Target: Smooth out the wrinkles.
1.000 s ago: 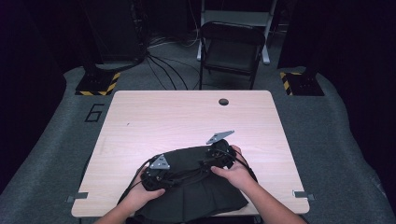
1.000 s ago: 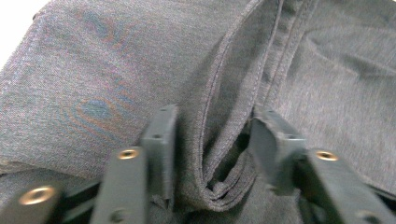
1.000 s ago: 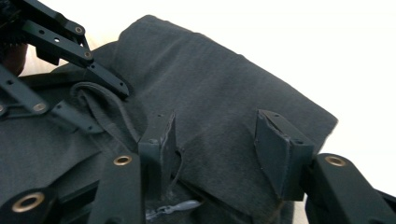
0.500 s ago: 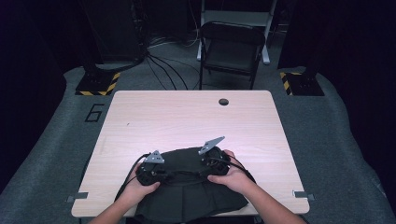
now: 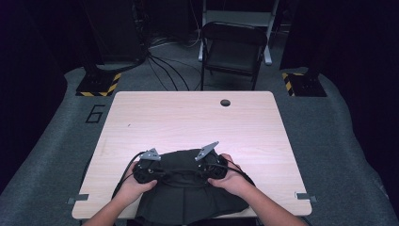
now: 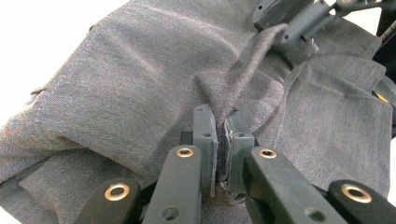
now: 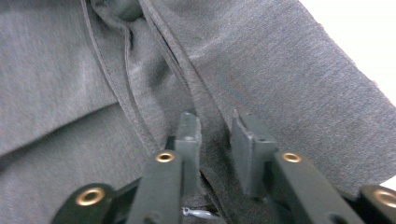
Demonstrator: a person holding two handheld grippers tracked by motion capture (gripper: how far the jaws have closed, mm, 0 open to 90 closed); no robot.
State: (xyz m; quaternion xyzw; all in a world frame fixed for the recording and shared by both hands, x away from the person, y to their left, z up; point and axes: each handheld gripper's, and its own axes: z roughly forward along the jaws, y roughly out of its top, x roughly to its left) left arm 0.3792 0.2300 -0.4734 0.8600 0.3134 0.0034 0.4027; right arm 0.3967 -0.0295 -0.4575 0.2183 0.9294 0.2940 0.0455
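Grey garment point(image 6: 140, 84) pinched by left gripper point(image 6: 221, 133); right gripper point(image 7: 215, 128) closing around it.

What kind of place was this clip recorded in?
Probably a recording studio or lab: a lone wooden table on grey carpet, dark surrounds, hazard-striped stand bases, loose cables, and a folding chair.

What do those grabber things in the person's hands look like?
Each gripper is black, with two blocky grey pads on black arms dotted with brass-ringed holes. A grey three-cornered plate sits on top of the left gripper and the right gripper, and a black cable trails from each. The forearms are bare, with no sleeves.
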